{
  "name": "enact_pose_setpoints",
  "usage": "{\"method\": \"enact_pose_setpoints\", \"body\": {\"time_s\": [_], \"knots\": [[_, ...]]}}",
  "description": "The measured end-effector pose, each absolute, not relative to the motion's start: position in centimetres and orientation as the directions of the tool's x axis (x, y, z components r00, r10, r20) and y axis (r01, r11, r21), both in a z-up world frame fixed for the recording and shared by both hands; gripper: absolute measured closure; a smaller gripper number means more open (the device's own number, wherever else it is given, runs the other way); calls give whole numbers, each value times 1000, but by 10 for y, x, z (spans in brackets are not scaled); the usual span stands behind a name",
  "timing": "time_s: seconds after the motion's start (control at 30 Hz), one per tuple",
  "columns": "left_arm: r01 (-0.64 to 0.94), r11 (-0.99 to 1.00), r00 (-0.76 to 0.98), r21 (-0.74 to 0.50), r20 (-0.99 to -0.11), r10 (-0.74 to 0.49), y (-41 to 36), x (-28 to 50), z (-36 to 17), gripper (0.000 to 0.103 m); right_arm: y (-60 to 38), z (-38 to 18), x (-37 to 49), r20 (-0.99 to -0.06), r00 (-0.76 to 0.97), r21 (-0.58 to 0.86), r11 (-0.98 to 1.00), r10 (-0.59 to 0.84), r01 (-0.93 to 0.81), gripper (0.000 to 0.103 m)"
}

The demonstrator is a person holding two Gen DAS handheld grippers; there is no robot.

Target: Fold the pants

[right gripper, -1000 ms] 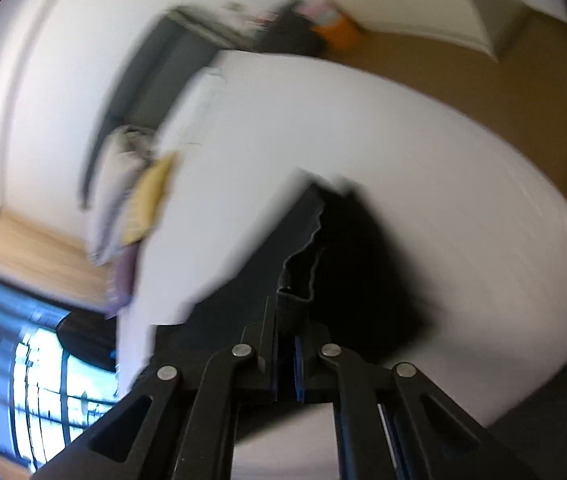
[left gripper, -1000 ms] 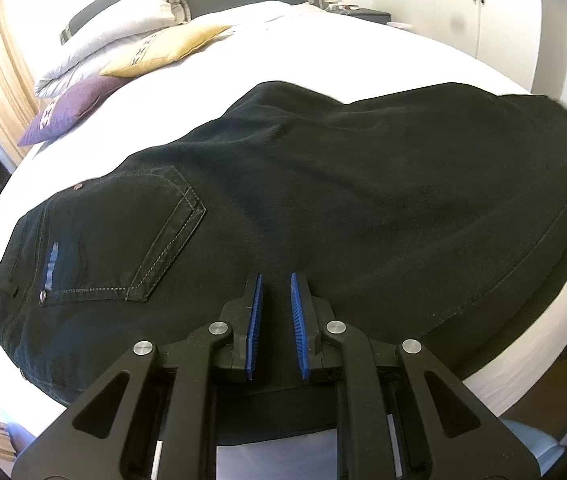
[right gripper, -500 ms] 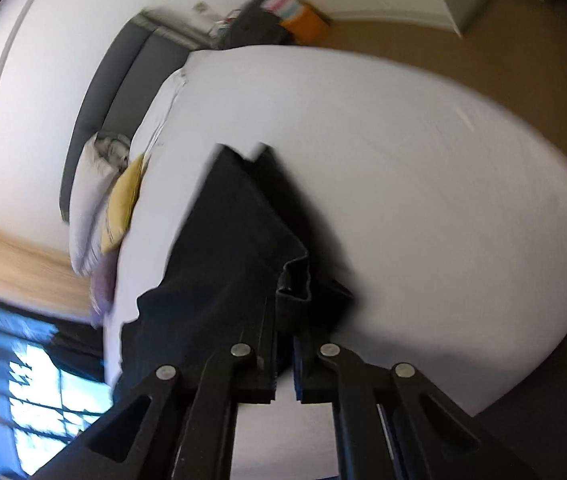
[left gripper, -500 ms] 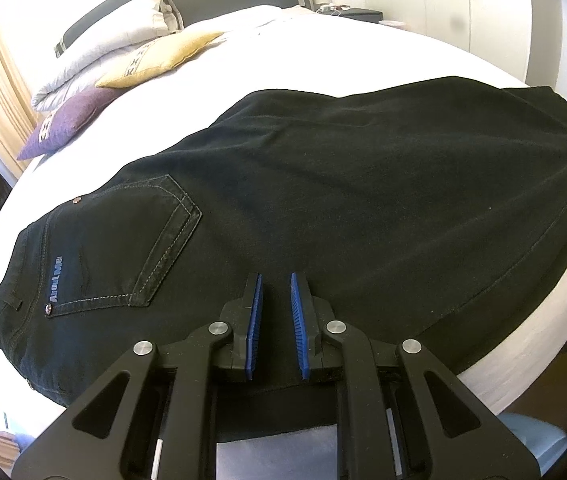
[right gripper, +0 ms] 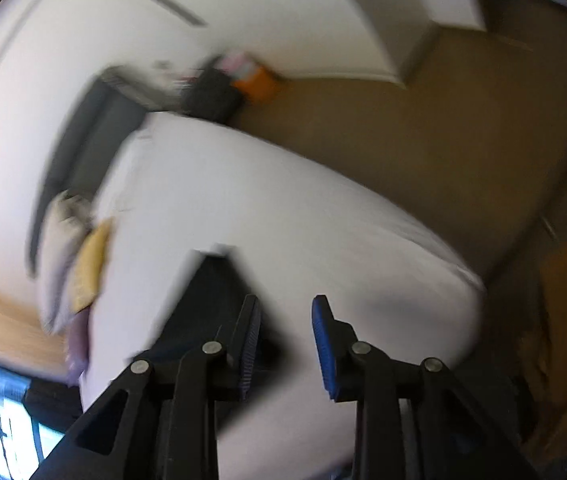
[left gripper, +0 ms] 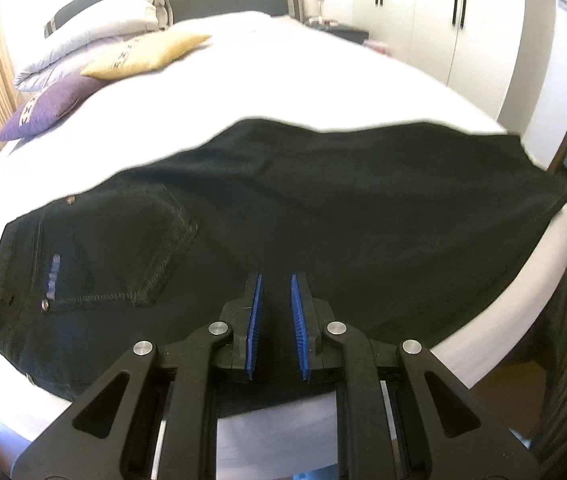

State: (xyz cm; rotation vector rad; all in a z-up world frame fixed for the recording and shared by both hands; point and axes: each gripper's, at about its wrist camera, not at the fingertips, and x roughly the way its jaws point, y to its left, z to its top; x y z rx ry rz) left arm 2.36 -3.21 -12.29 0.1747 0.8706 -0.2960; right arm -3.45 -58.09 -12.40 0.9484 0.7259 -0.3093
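Note:
Black pants (left gripper: 323,208) lie flat across the white bed (left gripper: 283,80), waist and back pocket at the left, legs running right to the mattress edge. My left gripper (left gripper: 275,280) hovers just above the seat of the pants, its blue pads nearly together with only a narrow gap and nothing in it. The right wrist view is blurred. There my right gripper (right gripper: 285,304) has its jaws opening, with nothing between the pads. The leg end of the pants (right gripper: 211,292) lies on the bed (right gripper: 303,220) below and left of the fingers.
Grey, yellow (left gripper: 147,52) and purple (left gripper: 47,106) pillows sit at the head of the bed. White wardrobe doors (left gripper: 443,20) stand beyond the far side. Brown floor (right gripper: 403,140) and a dark nightstand (right gripper: 211,92) lie past the bed.
My right gripper let go of the pants' hem, opened and drew back; the leg end now rests on the bed. The left gripper rose slightly, still closed.

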Motion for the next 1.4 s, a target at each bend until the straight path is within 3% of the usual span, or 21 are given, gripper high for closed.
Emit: {"method": "enact_pose_setpoints", "body": {"time_s": [0.13,0.2,0.23,0.27,0.3,0.33,0.4,0.5,0.6,0.67,0.73,0.77,0.93,1.07,1.13,1.17,1.23,1.33,1.4], "knots": [[334,943,625,7,-750,-216,-41,36,-116,89,-531,-104,20,-541,778,739,622,320,258,72],[358,933,627,20,-746,-225,-49,40,-122,88,-512,-117,41,-533,748,760,614,397,215,71],[368,929,617,35,-757,-216,-52,43,-131,81,-506,-133,51,-540,720,770,601,435,214,69],[370,928,586,50,-787,-191,-55,47,-146,66,-503,-155,61,-560,682,779,578,469,242,68],[357,932,552,61,-819,-158,-55,51,-161,62,-508,-179,64,-621,640,753,573,452,325,74],[347,937,572,43,-801,-175,-52,48,-164,61,-516,-197,61,-661,613,730,561,432,392,103],[333,943,579,19,-793,-188,-45,45,-160,55,-541,-219,46,-607,657,787,458,447,414,103],[330,943,578,-41,-781,-236,-34,45,-140,55,-555,-200,34,-658,659,727,536,365,430,103],[315,949,636,-27,-736,-232,-23,61,-112,42,-546,-164,41,-706,652,643,637,277,425,86],[291,956,666,-30,-711,-225,-11,85,-97,40,-521,-135,60,-652,678,673,671,339,311,78],[256,967,675,-16,-713,-190,1,112,-92,40,-485,-113,85,-609,662,697,693,437,184,58],[239,971,682,-6,-711,-172,10,127,-91,40,-457,-105,101,-595,633,699,707,495,105,55],[186,982,648,-35,-747,-149,46,166,-103,40,-322,-100,180,-487,461,763,618,742,-189,52],[128,989,616,-72,-776,-136,78,172,-125,40,-241,-141,238,-460,268,830,517,846,-209,52],[117,992,600,-52,-792,-113,87,173,-138,40,-211,-175,262,-514,199,826,544,835,-151,52],[112,992,591,-49,-800,-106,92,174,-146,40,-205,-195,275,-557,179,807,580,811,-114,54],[103,992,584,-74,-803,-121,102,176,-162,40,-209,-224,297,-629,214,762,648,747,-24,103],[110,992,604,-59,-789,-114,102,173,-165,40,-255,-243,309,-612,349,776,623,710,94,103],[112,993,614,-42,-783,-102,99,174,-168,40,-278,-238,308,-648,416,735,667,639,120,103]]}}
